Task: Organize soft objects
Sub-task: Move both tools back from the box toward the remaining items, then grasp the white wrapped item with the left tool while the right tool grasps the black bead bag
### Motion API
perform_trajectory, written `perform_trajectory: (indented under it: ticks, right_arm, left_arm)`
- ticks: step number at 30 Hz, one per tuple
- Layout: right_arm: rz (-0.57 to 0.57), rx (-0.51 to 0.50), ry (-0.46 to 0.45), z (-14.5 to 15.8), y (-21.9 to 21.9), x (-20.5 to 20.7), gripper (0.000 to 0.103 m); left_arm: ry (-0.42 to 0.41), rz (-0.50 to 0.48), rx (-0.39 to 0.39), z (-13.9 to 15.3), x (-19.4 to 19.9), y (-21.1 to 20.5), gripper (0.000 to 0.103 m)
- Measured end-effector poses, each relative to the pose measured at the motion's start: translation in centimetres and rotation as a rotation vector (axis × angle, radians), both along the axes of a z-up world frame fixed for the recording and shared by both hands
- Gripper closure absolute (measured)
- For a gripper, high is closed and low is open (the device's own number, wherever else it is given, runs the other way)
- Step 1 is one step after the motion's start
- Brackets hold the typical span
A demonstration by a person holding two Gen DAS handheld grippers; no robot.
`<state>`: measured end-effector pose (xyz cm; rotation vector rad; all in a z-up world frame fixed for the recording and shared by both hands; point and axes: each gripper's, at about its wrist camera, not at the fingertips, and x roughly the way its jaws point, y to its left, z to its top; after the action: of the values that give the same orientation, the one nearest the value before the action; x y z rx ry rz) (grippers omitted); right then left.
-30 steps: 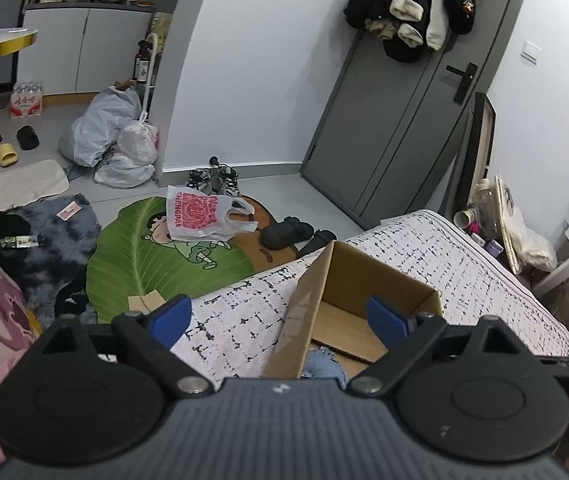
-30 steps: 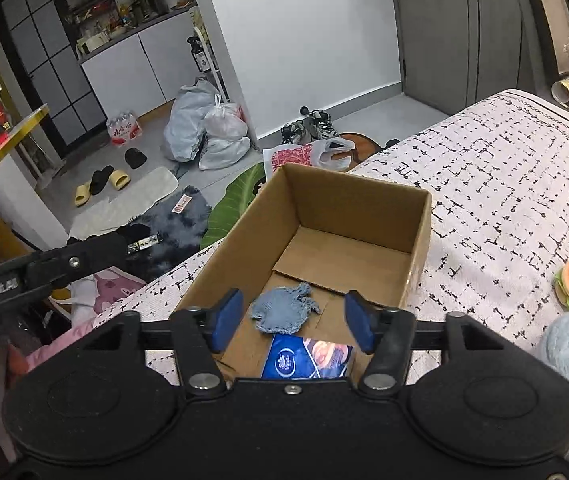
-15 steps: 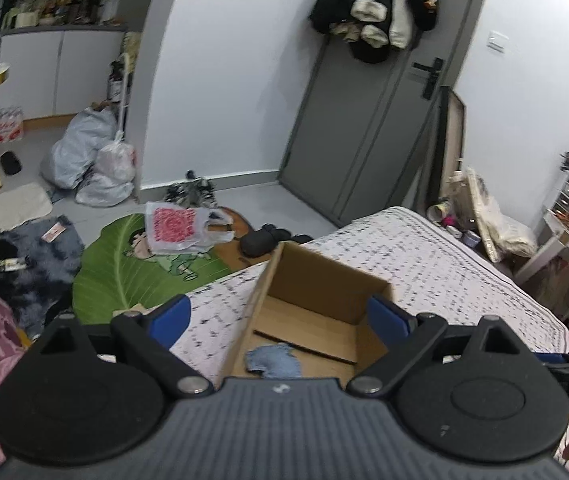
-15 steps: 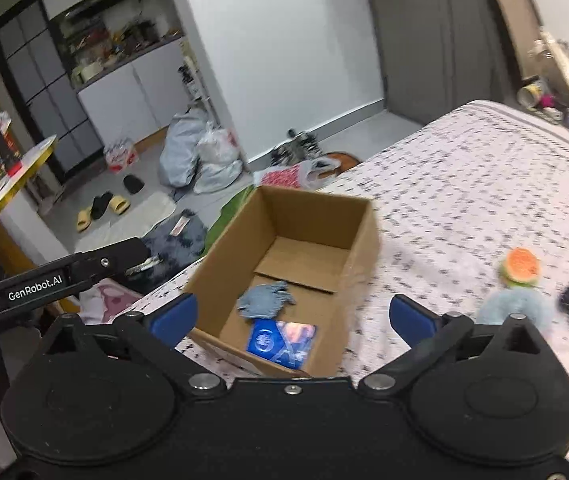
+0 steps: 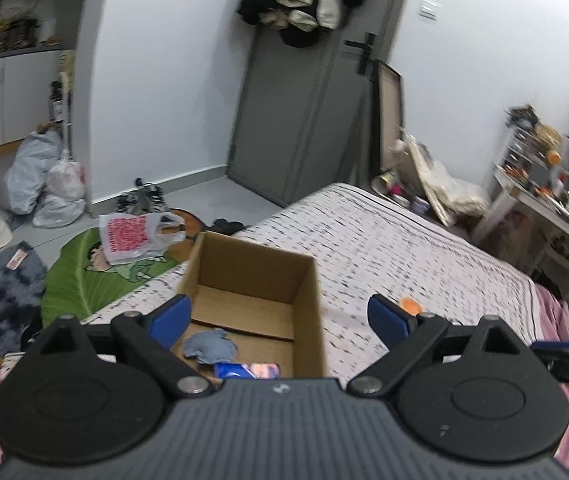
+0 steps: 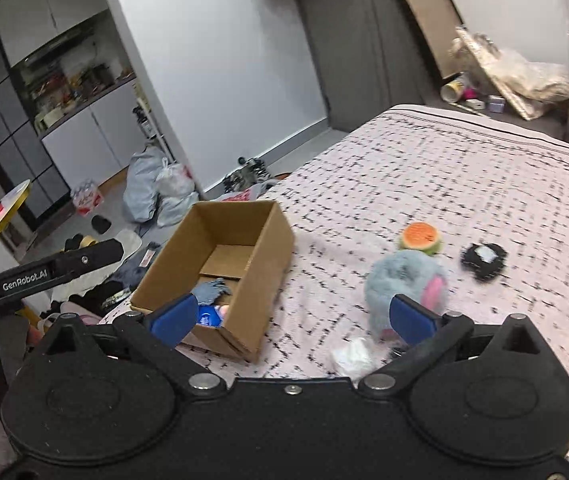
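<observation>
1. On the bed (image 6: 464,168), near its edge, sits an open cardboard box (image 6: 260,240) – inside it a bluish-grey rag (image 5: 210,346) and a blue packet (image 5: 246,370) lie side by side
2. left gripper (image 5: 280,316) hangs over the box, jaws spread wide, nothing between them
3. right gripper (image 6: 296,316) is wide open too and empty
4. right of the box on the bedspread: a fluffy grey plush (image 6: 404,284), an orange-and-green round toy (image 6: 420,238) just behind it, a black patch (image 6: 482,260) beside that
5. something white and crumpled (image 6: 352,354) near the plush – too blurry to name
</observation>
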<state>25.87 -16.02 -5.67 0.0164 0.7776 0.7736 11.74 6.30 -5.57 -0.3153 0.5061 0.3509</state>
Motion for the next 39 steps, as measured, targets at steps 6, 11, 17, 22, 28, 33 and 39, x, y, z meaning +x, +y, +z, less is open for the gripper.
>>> perform_trajectory:
  ticks: [6,11,17,22,28,33,39]
  right_arm:
    - [-0.032,0.022,-0.01,-0.3,-2.8,0.0,0.0]
    - [-0.055,0.04,-0.021,-0.8,-4.8,-0.2,0.0]
    - [-0.093,0.049,-0.019,-1.9,-6.9,0.1,0.0]
    - [-0.118,0.034,-0.007,-3.0,-8.0,0.3,0.0]
    - [-0.16,0.003,-0.02,-4.4,-8.5,0.4,0.0]
    - [-0.187,-0.006,-0.01,-5.9,-8.7,1.0,0.001]
    - [-0.171,0.0,0.04,-8.1,-8.2,2.0,0.011]
  left_arm:
    - [0.016,-0.066,0.043,-0.3,0.3,-2.3,0.009]
    - [0.034,-0.101,0.06,-0.7,0.8,-3.4,0.009]
    - [0.083,-0.164,0.09,-1.5,2.0,-4.6,0.009]
    - [0.106,-0.224,0.138,-2.5,3.3,-6.2,0.009]
    - [0.122,-0.307,0.149,-3.9,5.1,-7.6,0.009]
    - [0.141,-0.368,0.157,-5.2,6.7,-8.8,0.009]
    - [0.163,-0.448,0.161,-7.3,8.0,-10.2,0.011]
